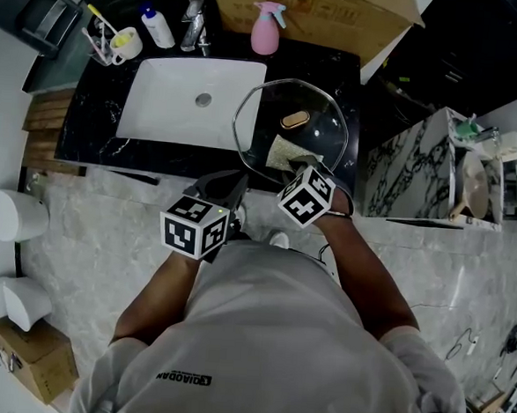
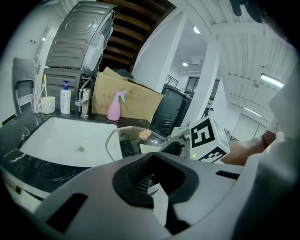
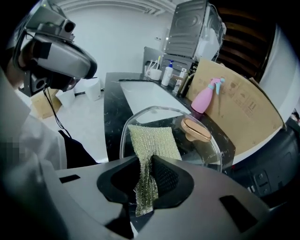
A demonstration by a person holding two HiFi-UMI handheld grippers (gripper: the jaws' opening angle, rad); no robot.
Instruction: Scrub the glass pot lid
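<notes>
- R gripper (image 3: 149,180): tongs clamped on one end of a gold mesh scouring cloth (image 3: 152,140). The rest of the cloth lies flat on the glass.
- L gripper (image 2: 151,180): tongs narrow, pads all but together, nothing seen btwn them. Sits just near of the lid's near-left rim, at the worktop's near edge.
- Glass pot lid (image 1: 274,105): on the black marble worktop (image 1: 96,137), right of the white sink (image 1: 161,80), its left rim reaching over the sink's right edge. Knob side up.
- Wooden knob (image 1: 295,119) at lid centre. Cloth covers the near part of the glass, just short of the knob.
- Head view: R gripper's marker cube is over the lid's near-right rim, L cube lower and to the left, over the floor.
- Far edge of worktop, left to right: mug w/ toothbrushes (image 1: 124,43), white pump bottle (image 1: 156,26), chrome tap (image 1: 194,27), pink spray bottle (image 1: 265,30).
- Cardboard box (image 1: 307,15) stands behind the spray bottle.
</notes>
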